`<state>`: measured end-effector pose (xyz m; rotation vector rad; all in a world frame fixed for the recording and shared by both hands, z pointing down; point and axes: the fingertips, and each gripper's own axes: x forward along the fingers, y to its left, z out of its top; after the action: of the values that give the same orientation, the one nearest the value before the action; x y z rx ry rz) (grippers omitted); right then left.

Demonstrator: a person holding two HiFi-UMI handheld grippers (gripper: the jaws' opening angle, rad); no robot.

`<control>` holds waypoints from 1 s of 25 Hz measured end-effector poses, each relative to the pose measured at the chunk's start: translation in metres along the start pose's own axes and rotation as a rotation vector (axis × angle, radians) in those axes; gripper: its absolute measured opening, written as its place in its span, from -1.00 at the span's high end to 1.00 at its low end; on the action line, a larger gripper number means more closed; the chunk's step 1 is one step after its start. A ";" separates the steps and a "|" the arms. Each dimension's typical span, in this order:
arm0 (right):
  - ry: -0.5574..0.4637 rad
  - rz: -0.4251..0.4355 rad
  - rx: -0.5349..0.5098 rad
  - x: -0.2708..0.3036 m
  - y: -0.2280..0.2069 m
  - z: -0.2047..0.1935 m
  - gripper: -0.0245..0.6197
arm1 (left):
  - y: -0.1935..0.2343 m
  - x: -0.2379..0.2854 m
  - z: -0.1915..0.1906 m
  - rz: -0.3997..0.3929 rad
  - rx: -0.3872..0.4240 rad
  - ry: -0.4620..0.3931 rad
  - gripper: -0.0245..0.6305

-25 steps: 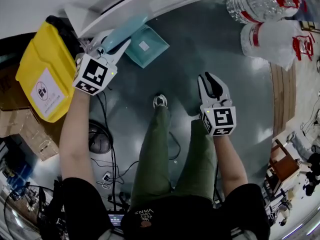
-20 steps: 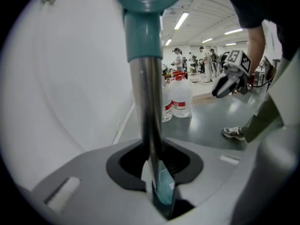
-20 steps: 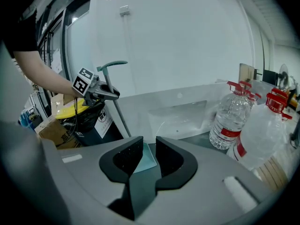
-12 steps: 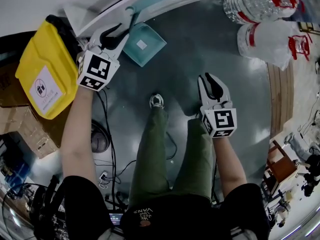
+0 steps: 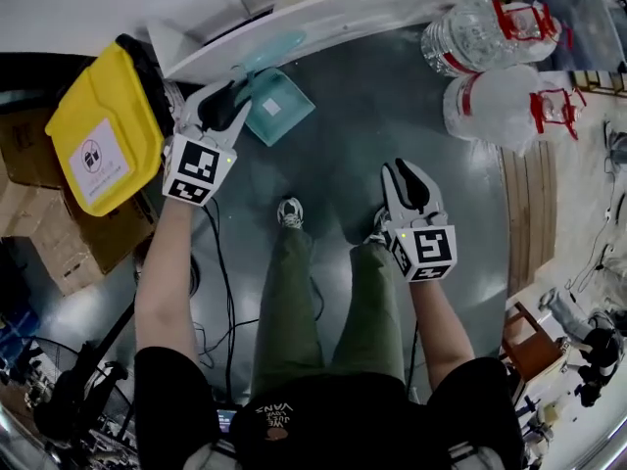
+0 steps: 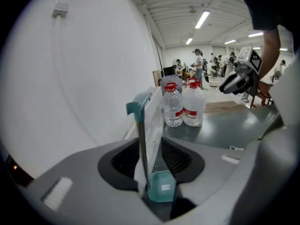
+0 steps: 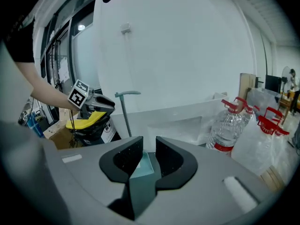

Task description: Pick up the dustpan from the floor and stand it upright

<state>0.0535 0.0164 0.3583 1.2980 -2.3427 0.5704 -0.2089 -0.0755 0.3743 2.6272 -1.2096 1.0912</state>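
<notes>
The teal dustpan (image 5: 277, 108) stands upright on the dark floor, its long handle (image 6: 140, 139) leaning against a white board (image 5: 343, 16). My left gripper (image 5: 223, 94) hovers just left of it, clear of the handle. Its jaws are opening and nothing is pressed between them; the dustpan (image 6: 161, 186) only shows beyond the gap. My right gripper (image 5: 410, 174) hangs over the floor in front of the person's legs, well to the right of the dustpan. A narrow gap shows between its jaws (image 7: 144, 158), with nothing in it.
A yellow bin (image 5: 103, 140) and cardboard boxes (image 5: 78, 248) stand at the left. Large water bottles (image 5: 480, 29) sit at the far right by a wooden strip. Cables (image 5: 220, 292) trail on the floor near the person's shoes (image 5: 289, 211).
The left gripper let go of the dustpan handle and drew back and up. The dustpan went from tilted to standing against the board. The right gripper also rose.
</notes>
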 end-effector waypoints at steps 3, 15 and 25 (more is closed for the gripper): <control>-0.024 0.028 -0.025 -0.020 -0.004 0.027 0.67 | -0.005 -0.032 0.024 0.076 -0.056 -0.030 0.44; -0.155 0.187 -0.079 -0.112 0.015 0.131 0.67 | -0.049 -0.167 0.125 0.320 -0.299 -0.207 0.45; -0.310 0.246 -0.102 -0.202 0.031 0.209 0.91 | -0.100 -0.264 0.209 0.442 -0.329 -0.331 0.62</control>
<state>0.0951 0.0618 0.0720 1.1273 -2.7712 0.3335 -0.1366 0.0981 0.0780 2.4015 -1.9121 0.4313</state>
